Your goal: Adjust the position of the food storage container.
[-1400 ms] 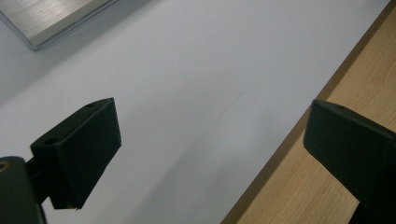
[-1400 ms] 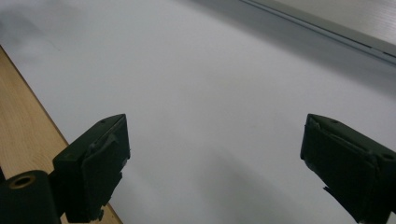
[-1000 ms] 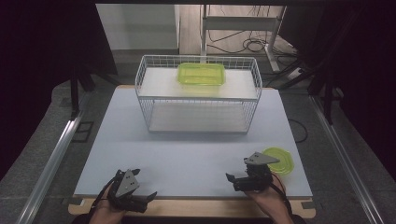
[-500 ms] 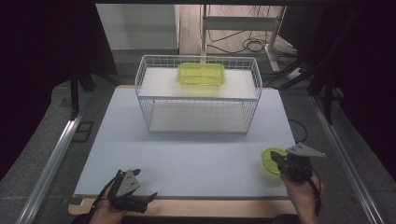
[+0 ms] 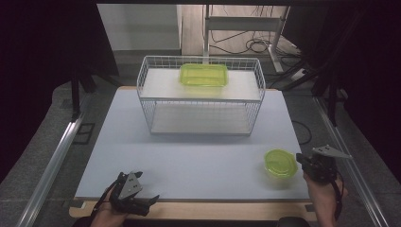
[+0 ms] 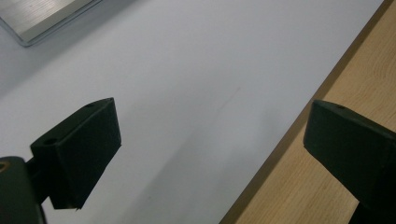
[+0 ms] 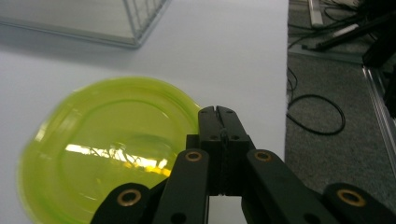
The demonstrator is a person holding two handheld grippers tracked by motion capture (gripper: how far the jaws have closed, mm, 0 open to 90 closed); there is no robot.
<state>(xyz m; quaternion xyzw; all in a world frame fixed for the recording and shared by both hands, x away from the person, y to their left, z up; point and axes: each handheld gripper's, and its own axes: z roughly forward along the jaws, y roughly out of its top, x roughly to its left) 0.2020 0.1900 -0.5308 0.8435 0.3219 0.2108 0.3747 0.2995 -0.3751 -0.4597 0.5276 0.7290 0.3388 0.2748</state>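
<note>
Right gripper [image 5: 300,161] slid out beside the round green container [image 5: 280,163], jaws pressed together empty; could shove it off the table edge. Left gripper [image 5: 142,201] gapes idle.

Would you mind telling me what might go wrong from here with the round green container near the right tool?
1. The right tool is shut, jaws pressed together beside the round green container; advancing like this would likely push it rather than grip it.
2. The container sits close to the table's right edge, so a sideways nudge could slide it off.
3. Its lid looks smooth and glossy, so a grip may slip.
</note>
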